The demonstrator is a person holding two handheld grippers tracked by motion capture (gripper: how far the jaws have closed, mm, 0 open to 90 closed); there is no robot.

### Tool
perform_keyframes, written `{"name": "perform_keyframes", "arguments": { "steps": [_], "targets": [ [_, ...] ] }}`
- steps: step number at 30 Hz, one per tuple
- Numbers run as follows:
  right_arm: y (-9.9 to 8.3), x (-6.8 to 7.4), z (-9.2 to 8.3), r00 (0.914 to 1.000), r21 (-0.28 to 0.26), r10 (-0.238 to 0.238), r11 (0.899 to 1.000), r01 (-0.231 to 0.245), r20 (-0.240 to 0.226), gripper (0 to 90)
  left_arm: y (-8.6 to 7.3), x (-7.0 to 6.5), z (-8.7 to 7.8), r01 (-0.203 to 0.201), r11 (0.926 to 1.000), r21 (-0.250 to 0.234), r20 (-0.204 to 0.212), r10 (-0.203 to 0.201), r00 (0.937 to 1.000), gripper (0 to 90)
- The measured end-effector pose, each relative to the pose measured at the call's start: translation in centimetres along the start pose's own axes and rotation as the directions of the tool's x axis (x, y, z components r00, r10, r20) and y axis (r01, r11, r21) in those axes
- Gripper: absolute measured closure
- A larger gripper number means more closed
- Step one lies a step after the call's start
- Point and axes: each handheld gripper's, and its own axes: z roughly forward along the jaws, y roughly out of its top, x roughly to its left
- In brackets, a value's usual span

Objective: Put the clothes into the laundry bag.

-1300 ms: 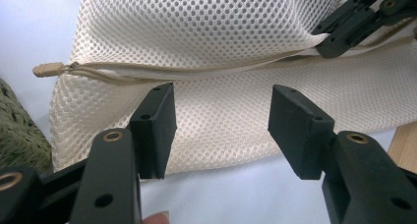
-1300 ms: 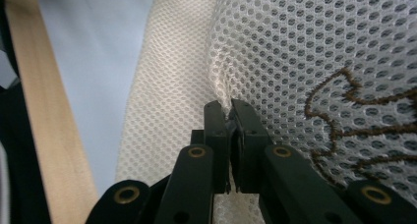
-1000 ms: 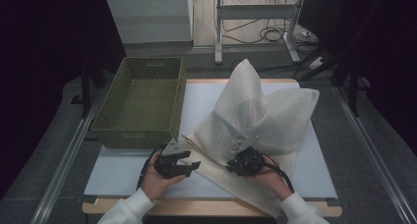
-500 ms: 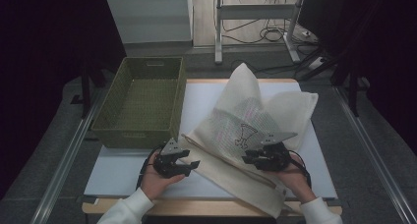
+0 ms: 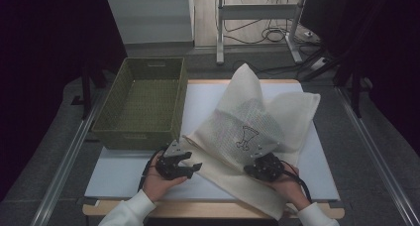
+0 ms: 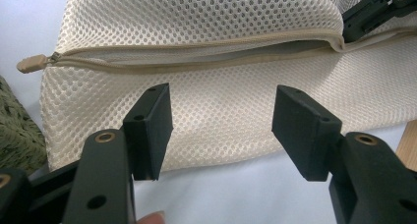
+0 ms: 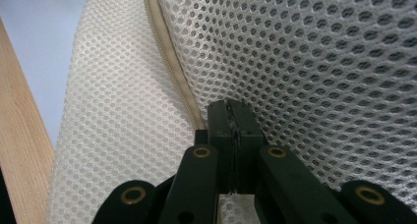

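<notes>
- Right gripper (image 5: 257, 162): fingers (image 7: 231, 130) clenched tight, no gap between them in the right gripper view. They have just been closing, and now pinch the mesh laundry bag (image 5: 250, 132) at its zipper (image 7: 167, 62) edge.
- Left gripper (image 5: 190, 162): fingers (image 6: 150, 128) released, standing moderately apart, nothing between the pads. They face the bag's near-left edge, close to it, not touching.
- In the left gripper view the zipper pull (image 6: 32, 63) sits at the bag's left corner. The zipper is partly open, with a dark gap showing along it. The right gripper's tip (image 6: 366, 13) sits at the far-right end of that opening.
- The bag lies on the white mat (image 5: 129, 166) on the counter (image 5: 198, 208), right of centre. Its zipper edge runs diagonally from beside the left gripper to the near-right, by the right hand.
- The bag's upper layer is lifted and peaks toward the far side. A small printed mark (image 5: 246, 137) shows on the mesh.
- Whether anything is inside the bag cannot be told.
- Green woven basket (image 5: 143, 99) stands far-left on the counter, open side up, empty. Its near-right corner is just beside the bag's left corner.
</notes>
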Motion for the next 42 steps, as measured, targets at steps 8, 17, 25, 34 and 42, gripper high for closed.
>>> {"name": "perform_keyframes", "arguments": {
  "steps": [8, 17, 25, 34, 42],
  "targets": [
    [0.9, 0.9, -0.8, 0.9991, -0.058, -0.041, 0.997, 0.041, 0.008, 89.1, 0.1, 0.1, -0.1, 0.002, 1.0000, -0.005, -0.003, -0.002, 1.0000, 39.6],
    [5.5, 2.1, 0.6, 0.9923, -0.113, -0.124, 0.986, 0.124, 0.008, 89.3, 0.1, 0.1, -0.2, -0.002, 1.0000, -0.007, -0.005, 0.002, 1.0000, 39.5],
    [5.1, 1.8, 3.0, 0.9949, -0.058, -0.101, 0.993, 0.101, 0.007, 89.4, -0.1, 0.2, -0.3, 0.001, 1.0000, -0.004, -0.010, -0.001, 1.0000, 39.6],
    [5.1, 1.7, 1.8, 0.9957, -0.122, -0.089, 0.989, 0.086, -0.023, 89.3, 0.0, 0.1, -0.4, -0.003, 1.0000, -0.007, -0.011, 0.003, 0.9999, 39.4],
    [4.6, 0.5, -1.1, 0.9988, -0.218, -0.039, 0.975, 0.032, -0.030, 89.3, 0.0, 0.2, -0.7, 0.000, 0.9998, -0.019, -0.020, -0.001, 0.9998, 38.3]
  ]
}}
